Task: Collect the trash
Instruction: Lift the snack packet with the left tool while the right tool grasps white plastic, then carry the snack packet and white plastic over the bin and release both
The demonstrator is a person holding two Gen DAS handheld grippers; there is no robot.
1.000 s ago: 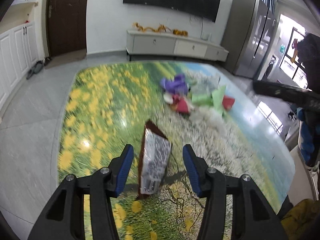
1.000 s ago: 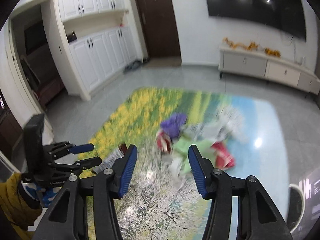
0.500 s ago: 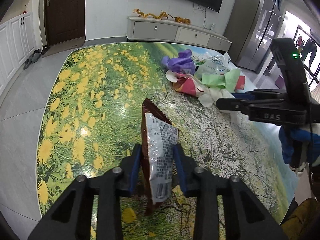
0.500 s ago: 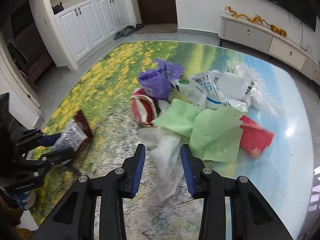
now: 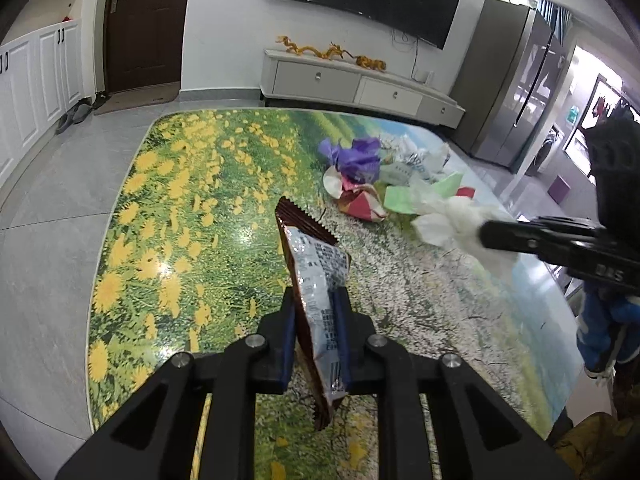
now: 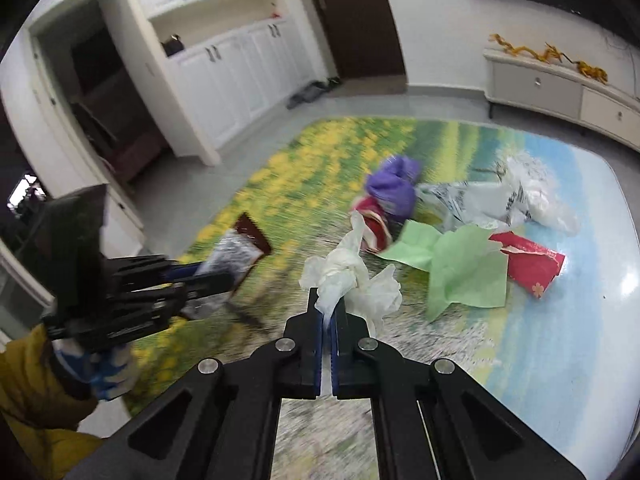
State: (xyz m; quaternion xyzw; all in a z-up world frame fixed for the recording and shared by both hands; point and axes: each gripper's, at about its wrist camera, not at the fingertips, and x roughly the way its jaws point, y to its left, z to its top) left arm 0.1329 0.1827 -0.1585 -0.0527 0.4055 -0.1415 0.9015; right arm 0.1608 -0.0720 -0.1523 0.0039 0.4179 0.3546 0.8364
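Observation:
A brown and silver snack wrapper (image 5: 316, 264) stands on edge above the flower-print table (image 5: 180, 240). My left gripper (image 5: 314, 300) has its blue pads pressed on the wrapper's lower half, jaws still closing. A crumpled white tissue wad (image 6: 352, 276) hangs from my right gripper (image 6: 329, 308), which is shut on its lower tail, lifted off the table. The remaining pile lies beyond it: a purple bag (image 6: 394, 188), green paper (image 6: 464, 268), a red packet (image 6: 532, 266) and a white printed bag (image 6: 492, 200). The left wrist view shows the right gripper (image 5: 520, 236) at right with the wad (image 5: 452, 220).
The table's rounded edges drop to grey tiled floor (image 5: 44, 248). A white TV cabinet (image 5: 352, 84) and a steel fridge (image 5: 516, 92) stand behind, white cupboards (image 6: 240, 76) to the left. A hand in a blue glove (image 5: 604, 328) holds the right gripper.
Both grippers have closed: the left on the snack wrapper, the right on the white wad. The right gripper dipped into the pile and came back up with the wad.

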